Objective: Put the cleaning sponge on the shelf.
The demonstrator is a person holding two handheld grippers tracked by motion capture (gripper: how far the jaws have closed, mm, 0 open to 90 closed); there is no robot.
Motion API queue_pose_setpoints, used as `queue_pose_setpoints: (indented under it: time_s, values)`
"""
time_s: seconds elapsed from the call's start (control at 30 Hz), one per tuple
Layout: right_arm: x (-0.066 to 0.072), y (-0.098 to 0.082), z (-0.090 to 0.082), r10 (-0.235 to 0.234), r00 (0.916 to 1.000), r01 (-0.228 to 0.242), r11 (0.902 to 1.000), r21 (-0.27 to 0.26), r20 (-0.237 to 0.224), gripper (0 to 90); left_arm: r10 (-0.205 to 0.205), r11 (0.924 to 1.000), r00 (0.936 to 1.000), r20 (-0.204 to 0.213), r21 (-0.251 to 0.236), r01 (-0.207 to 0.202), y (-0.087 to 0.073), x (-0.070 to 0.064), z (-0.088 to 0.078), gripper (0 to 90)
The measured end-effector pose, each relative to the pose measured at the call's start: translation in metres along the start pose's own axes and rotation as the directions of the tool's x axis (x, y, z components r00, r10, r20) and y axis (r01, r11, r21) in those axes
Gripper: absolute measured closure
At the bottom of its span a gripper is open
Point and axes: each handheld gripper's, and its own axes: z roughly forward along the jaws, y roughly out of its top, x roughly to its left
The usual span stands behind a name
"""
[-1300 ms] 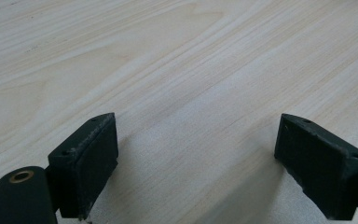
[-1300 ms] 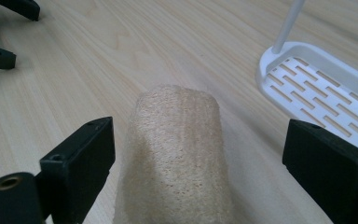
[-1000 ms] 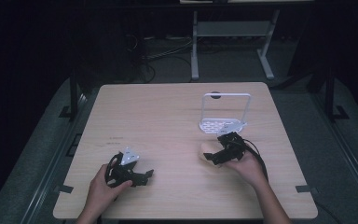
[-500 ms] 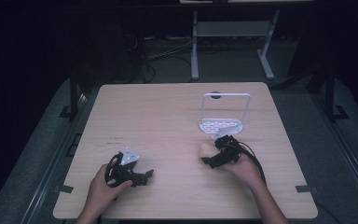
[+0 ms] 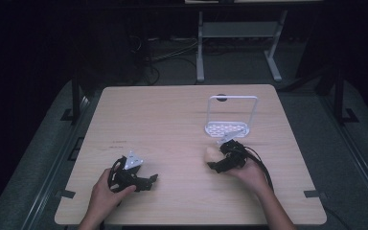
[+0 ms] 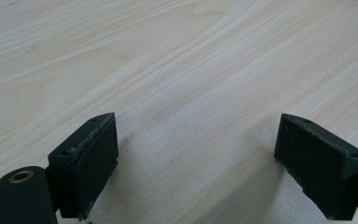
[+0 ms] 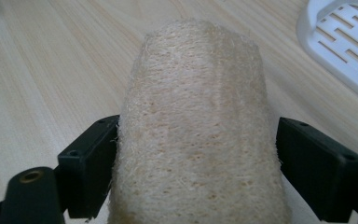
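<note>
Two hands come in at the near edge of the pale wooden tabletop (image 5: 172,115), each holding one claw. The left claw (image 5: 146,181) sits low over the near-left part of the tabletop, a grey three-cornered plate on its top; in the left gripper view its two black jaws stand wide apart with bare wood grain between them, so it is released and grips nothing. The left hand (image 5: 103,194) wraps its body from behind.

To the right, at about the same depth, the right hand (image 5: 251,175) holds the right claw (image 5: 214,160), from which a black cable loops back toward the forearm. In the right gripper view one tan, coarse-fibred loofah sponge (image 7: 198,135) lies between the two jaws, both pads pressing its sides: the claw is clenched on it. From above, the sponge shows as a pale lump at the claw's tip, low at the tabletop; whether it rests on the wood cannot be told.

Just beyond the right claw stands one white plastic rack (image 5: 230,127), with a slotted base and an upright hoop frame. Its slotted corner shows at the top right of the right gripper view, near the sponge but apart from it.

A small dark mark on the wood at left-centre is too small to read.
</note>
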Motion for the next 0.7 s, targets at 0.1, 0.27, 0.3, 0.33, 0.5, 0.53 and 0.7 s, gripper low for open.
queue_pose_setpoints:
  time_s: [0.1, 0.27, 0.3, 0.33, 0.5, 0.53, 0.7]
  values:
    - [0.0001, -0.0001, 0.0000, -0.004, 1.0000, 0.004, 1.0000, 0.000, 0.002, 18.4, 0.000, 1.0000, 1.0000, 0.000, 0.000, 0.000, 0.0000, 0.0000, 0.0000, 12.8]
    - [0.0004, -0.0004, -0.0014, -0.007, 1.0000, 0.007, 0.9999, -0.007, -0.006, 23.3, 0.000, 1.0000, 1.0000, 0.000, 0.000, 0.000, 0.0000, 0.0000, 0.0000, 12.8]
    - [0.0003, -0.0005, -0.0016, -0.006, 1.0000, 0.006, 0.9999, -0.008, -0.008, 24.2, 0.000, 1.0000, 1.0000, 0.000, 0.000, 0.000, 0.0000, 0.0000, 0.0000, 12.7]
    - [0.0004, -0.0006, -0.0018, -0.005, 1.0000, 0.005, 1.0000, -0.008, -0.007, 26.0, 0.000, 1.0000, 1.0000, 0.000, 0.000, 0.000, 0.0000, 0.0000, 0.0000, 12.8]
    - [0.0010, -0.0006, -0.0034, -0.018, 0.9998, 0.017, 0.9997, -0.019, -0.001, 27.3, 0.000, 1.0000, 1.0000, 0.000, 0.000, 0.000, 0.0000, 0.0000, 0.0000, 12.8]
    - [0.0013, -0.0006, -0.0039, -0.018, 0.9998, 0.018, 0.9996, -0.022, 0.000, 27.3, 0.000, 1.0000, 1.0000, 0.000, 0.000, 0.000, 0.0000, 0.0000, 0.0000, 12.7]
    - [0.0009, -0.0006, -0.0053, -0.015, 0.9999, 0.015, 0.9997, -0.021, 0.000, 27.4, 0.000, 1.0000, 1.0000, 0.000, 0.000, 0.000, 0.0000, 0.0000, 0.0000, 12.8]
